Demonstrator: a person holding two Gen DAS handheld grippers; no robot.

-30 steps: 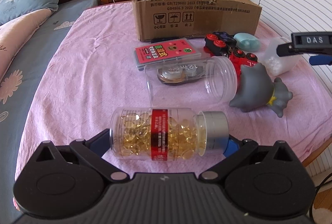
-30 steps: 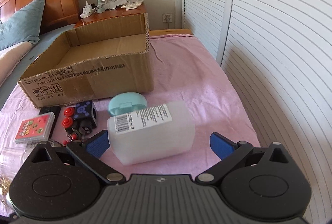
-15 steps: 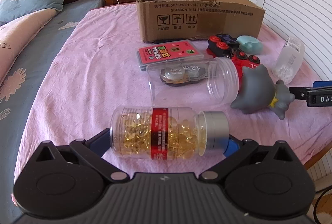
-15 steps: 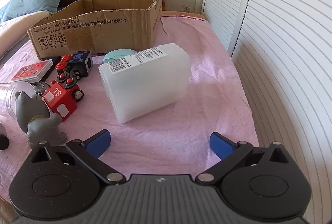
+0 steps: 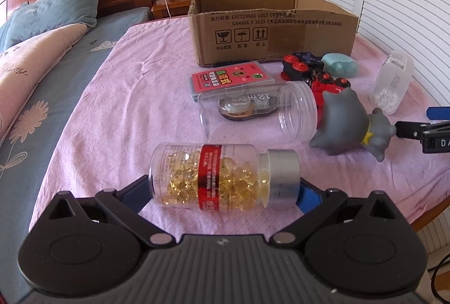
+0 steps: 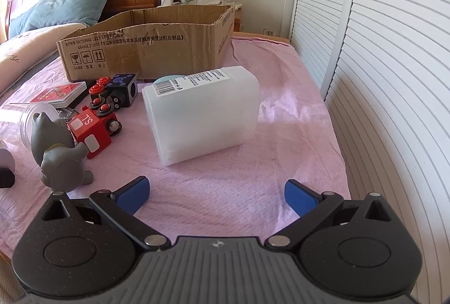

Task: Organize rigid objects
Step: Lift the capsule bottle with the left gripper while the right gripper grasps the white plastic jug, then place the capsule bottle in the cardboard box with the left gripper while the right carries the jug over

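Note:
My left gripper (image 5: 222,195) is shut on a clear bottle of yellow capsules (image 5: 222,176) with a red label and silver cap, held lengthwise just above the pink sheet. My right gripper (image 6: 216,194) is open and empty, a short way in front of a translucent white box (image 6: 204,112) with a barcode label. The white box also shows in the left wrist view (image 5: 392,80). An open cardboard box (image 5: 270,31) stands at the back; it also shows in the right wrist view (image 6: 146,48).
On the sheet lie a clear jar (image 5: 257,110), a red card pack (image 5: 232,77), a grey toy figure (image 5: 350,125), red and black toy blocks (image 6: 97,124), and a teal case (image 5: 339,65). Louvred doors (image 6: 393,79) line the right. The bed edge is near.
My right gripper has drawn back and lowered away from the white box, which now stands free on the sheet. My left gripper still holds the capsule bottle, raised slightly.

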